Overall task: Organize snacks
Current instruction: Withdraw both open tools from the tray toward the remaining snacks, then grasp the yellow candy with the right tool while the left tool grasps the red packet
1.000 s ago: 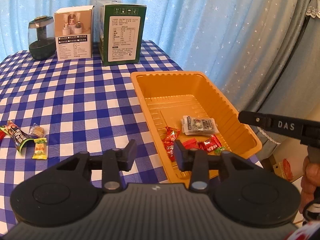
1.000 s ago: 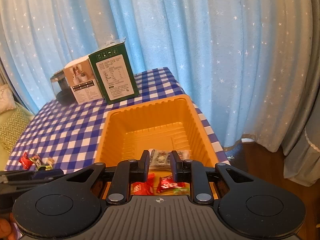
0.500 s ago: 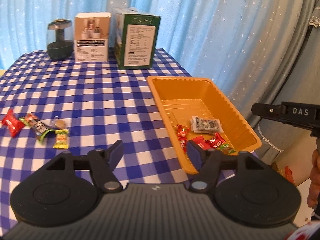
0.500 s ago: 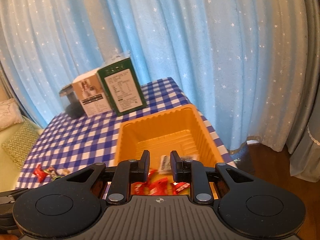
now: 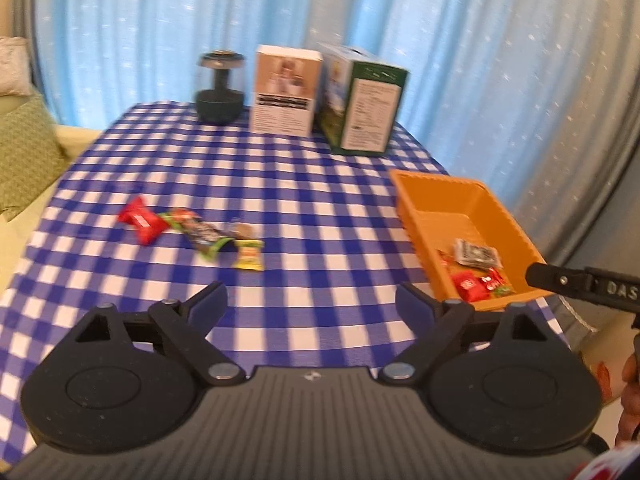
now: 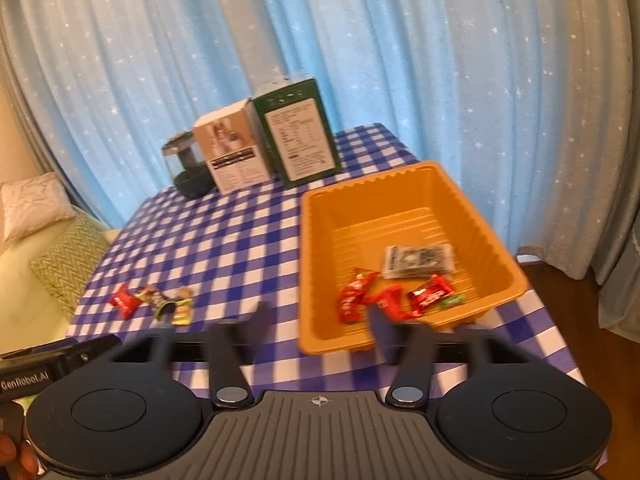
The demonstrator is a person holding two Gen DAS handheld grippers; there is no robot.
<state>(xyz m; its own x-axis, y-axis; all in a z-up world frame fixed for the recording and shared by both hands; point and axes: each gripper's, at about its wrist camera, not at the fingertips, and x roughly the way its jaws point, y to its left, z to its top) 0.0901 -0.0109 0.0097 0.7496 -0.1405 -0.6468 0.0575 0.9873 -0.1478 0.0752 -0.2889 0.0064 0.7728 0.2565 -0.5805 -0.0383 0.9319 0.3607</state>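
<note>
An orange tray (image 5: pixel 430 210) (image 6: pixel 492 240) sits at the table's right edge and holds several red candies (image 6: pixel 394 298) and a grey packet (image 6: pixel 418 262). Loose on the cloth lie a red candy (image 5: pixel 142 224), a dark green bar (image 5: pixel 202 234), a brown sweet (image 5: pixel 240 232) and a yellow candy (image 5: pixel 250 254). They also show as a cluster in the right wrist view (image 6: pixel 154 300). My left gripper (image 5: pixel 312 306) is open and empty above the near table, right of the loose snacks. My right gripper (image 6: pixel 320 316) is open and empty, near the tray's front left corner.
A dark jar (image 5: pixel 220 86), a white box (image 5: pixel 286 90) and a green box (image 5: pixel 362 106) stand at the table's back. Blue starred curtains hang behind. A sofa with cushions (image 5: pixel 24 148) lies to the left. The table edge drops off just right of the tray.
Both grippers have pulled back and up from the tray and opened wide. The left view has swung left, bringing the loose snacks toward the centre.
</note>
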